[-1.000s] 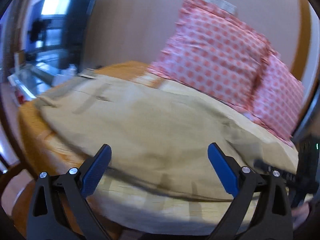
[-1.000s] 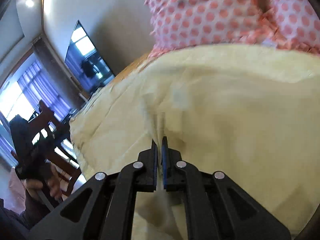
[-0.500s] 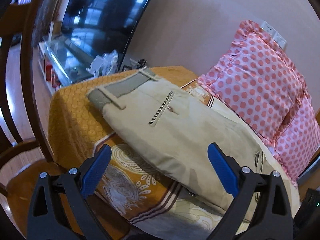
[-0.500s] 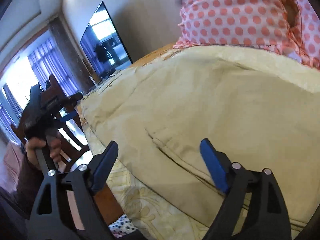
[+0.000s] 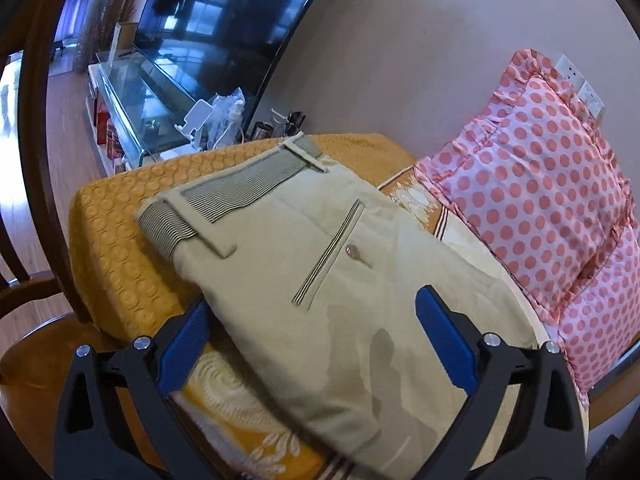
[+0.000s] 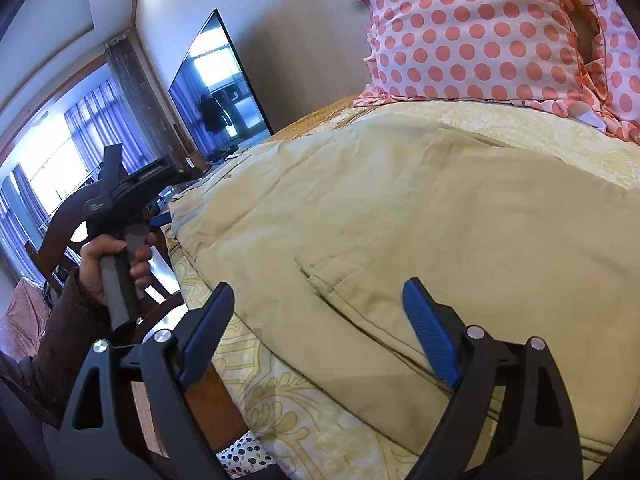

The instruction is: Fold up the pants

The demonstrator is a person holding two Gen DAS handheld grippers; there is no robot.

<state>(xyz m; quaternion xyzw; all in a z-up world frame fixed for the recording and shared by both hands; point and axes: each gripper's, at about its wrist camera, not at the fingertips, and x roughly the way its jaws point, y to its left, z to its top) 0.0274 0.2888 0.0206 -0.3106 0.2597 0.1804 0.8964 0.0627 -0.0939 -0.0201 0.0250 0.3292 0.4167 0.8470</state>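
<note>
Khaki pants lie folded flat on the yellow patterned cloth covering the counter, striped waistband at the far left end, near edge toward both cameras. Left hand-held gripper hovers just above the pants, jaws wide apart, empty. Right hand-held gripper likewise spread apart, holding nothing. Pink polka-dot pillows lean at the far right beside the pants.

Far side blocked: pink polka-dot frilled pillows against wall, touching folded beige pants. Dark wooden chair crowds left table edge. Orange textured tablecloth beside waistband bare.
</note>
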